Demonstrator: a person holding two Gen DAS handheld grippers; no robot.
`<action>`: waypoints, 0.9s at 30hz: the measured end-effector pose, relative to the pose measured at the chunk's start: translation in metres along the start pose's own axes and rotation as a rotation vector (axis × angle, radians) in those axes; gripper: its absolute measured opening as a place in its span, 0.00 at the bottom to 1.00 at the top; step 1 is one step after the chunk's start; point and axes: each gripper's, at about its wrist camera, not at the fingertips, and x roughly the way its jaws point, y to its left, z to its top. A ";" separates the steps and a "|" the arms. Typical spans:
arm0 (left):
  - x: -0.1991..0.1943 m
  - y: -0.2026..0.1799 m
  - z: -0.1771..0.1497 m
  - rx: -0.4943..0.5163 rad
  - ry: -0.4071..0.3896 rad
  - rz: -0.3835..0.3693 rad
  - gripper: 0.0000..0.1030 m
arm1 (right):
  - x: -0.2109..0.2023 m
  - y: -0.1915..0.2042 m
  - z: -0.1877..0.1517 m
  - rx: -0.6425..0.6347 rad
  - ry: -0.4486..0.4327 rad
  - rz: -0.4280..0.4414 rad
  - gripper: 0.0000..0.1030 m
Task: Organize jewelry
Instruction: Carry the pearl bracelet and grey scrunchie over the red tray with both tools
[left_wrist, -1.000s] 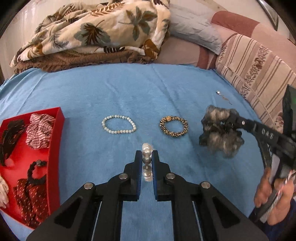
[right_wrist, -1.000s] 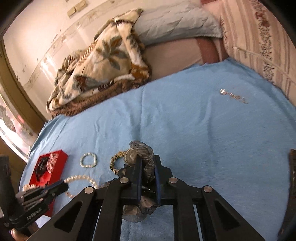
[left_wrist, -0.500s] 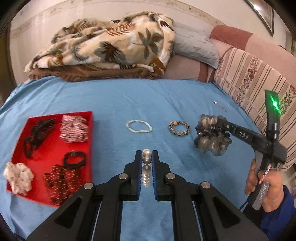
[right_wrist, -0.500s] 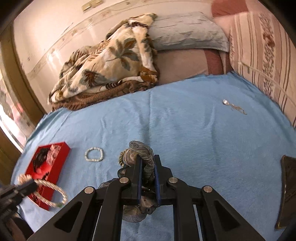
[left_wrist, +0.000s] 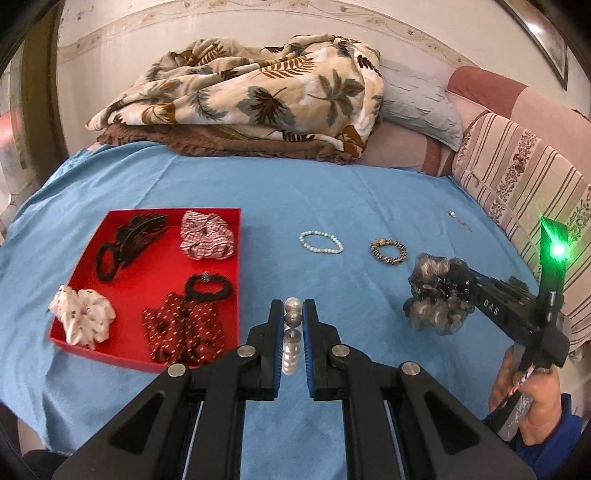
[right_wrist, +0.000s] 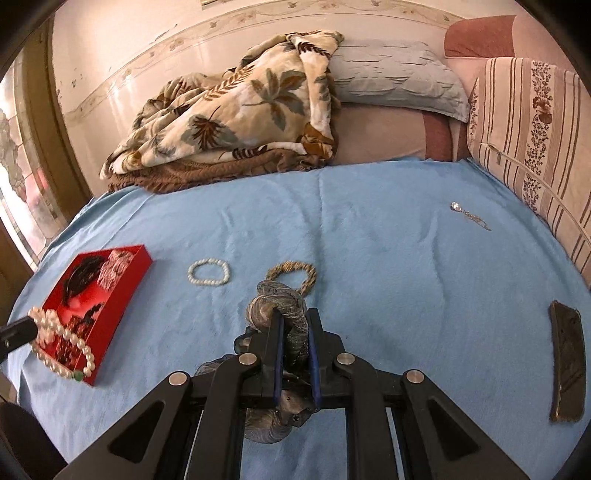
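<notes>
At my nine o'clock sits the red tray (left_wrist: 236, 236). My left gripper (left_wrist: 293, 317) is clamped on the pearl necklace (left_wrist: 291, 321); at three o'clock my right gripper (right_wrist: 293, 325) pinches the grey scrunchie (right_wrist: 277, 306). I judge both are in transit; next, lower and release into the tray.

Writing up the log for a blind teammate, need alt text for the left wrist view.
The left tool grips a pearl strand above a blue bedspread, beside a red tray of scrunchies. To its right, the right tool holds a grey scrunchie.
</notes>
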 end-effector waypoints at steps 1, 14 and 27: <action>-0.003 -0.001 -0.002 0.008 -0.003 0.013 0.09 | -0.001 0.002 -0.003 -0.005 0.002 -0.001 0.13; -0.021 -0.002 -0.015 0.067 -0.023 0.140 0.09 | -0.009 0.015 -0.025 -0.012 0.021 -0.018 0.13; -0.031 0.014 -0.019 0.043 -0.040 0.149 0.09 | -0.020 0.024 -0.045 -0.030 0.030 -0.041 0.13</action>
